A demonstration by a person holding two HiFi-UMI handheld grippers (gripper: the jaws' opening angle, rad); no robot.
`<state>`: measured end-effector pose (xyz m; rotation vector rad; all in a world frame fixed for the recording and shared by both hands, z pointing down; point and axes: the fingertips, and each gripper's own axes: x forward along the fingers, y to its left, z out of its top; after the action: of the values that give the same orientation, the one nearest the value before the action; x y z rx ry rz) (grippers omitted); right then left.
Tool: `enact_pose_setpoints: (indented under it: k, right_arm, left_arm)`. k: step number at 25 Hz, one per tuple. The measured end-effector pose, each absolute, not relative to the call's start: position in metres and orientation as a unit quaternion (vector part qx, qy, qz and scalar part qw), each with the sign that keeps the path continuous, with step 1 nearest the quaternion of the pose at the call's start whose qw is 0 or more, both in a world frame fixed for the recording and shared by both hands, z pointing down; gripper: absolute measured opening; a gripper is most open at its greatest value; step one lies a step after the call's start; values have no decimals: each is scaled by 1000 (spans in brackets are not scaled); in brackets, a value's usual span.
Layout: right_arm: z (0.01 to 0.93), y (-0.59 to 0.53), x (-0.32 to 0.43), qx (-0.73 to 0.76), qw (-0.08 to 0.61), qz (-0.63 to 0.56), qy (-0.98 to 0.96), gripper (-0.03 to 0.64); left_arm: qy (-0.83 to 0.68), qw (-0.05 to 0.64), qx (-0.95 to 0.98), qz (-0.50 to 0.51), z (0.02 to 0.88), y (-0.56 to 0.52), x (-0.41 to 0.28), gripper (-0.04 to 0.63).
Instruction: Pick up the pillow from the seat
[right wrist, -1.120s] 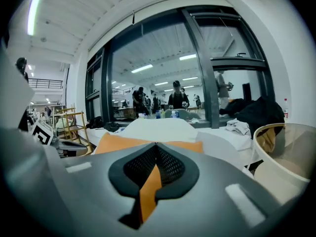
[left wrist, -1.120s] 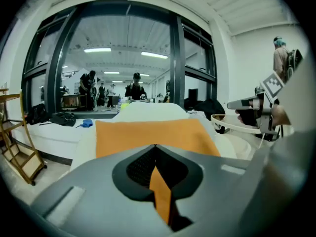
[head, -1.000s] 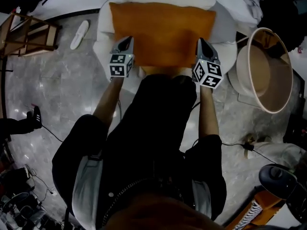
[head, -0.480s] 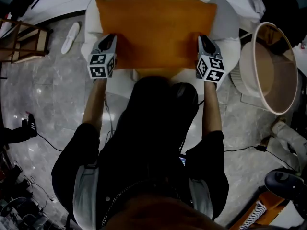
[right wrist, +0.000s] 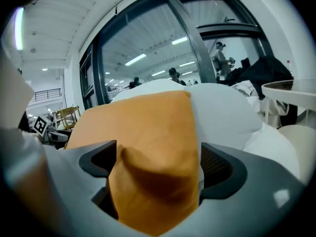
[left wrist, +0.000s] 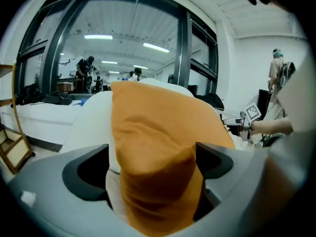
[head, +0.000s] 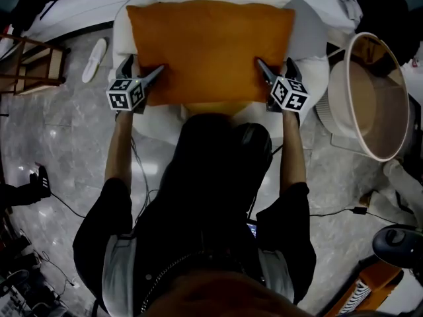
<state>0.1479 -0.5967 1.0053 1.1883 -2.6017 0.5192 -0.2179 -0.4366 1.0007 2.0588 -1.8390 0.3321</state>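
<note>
Head view shows your left gripper (head: 144, 69) and right gripper (head: 274, 68), jaws just opened wide, each around one near corner of the orange pillow (head: 210, 48) lying long-side across the white seat (head: 307, 39).

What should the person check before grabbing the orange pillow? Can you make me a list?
1. The pillow lies on the seat with nothing on top: ok.
2. A pillow corner is inside the left gripper: ok. Its jaws have just been opening and the corner sits between them.
3. The other near corner is inside the right gripper: ok. Its jaws have just been opening too, with that corner between them.
4. The jaws are squeezing the pillow: not ok. Both pairs stand wide open.
5. The basket is out of the way: ok. It stands beside the seat, apart from the pillow.
</note>
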Motion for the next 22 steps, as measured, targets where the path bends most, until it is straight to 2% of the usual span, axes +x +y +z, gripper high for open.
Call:
enact_pose_setpoints:
  k: [4, 9, 12, 13, 22]
  right_arm:
    - [1030, -600, 156, 403, 123, 224, -879, 529]
    - [1047, -606, 152, 384, 99, 275, -876, 529]
    - [1049, -606, 145, 380, 92, 278, -877, 520]
    - [1049, -604, 144, 377, 95, 278, -878, 497]
    - [1045, -593, 136, 375, 135, 258, -880, 399]
  left_arm:
    - [-632, 223, 735, 102, 1026, -437, -208, 540]
    - [-605, 286, 742, 34, 1042, -445, -205, 534]
    - [-602, 277, 748, 29, 1040, -446, -205, 516]
    - [-602, 274, 749, 30, 1039, -446, -204, 507]
    - [-606, 227, 761, 51, 1028, -442, -187, 368]
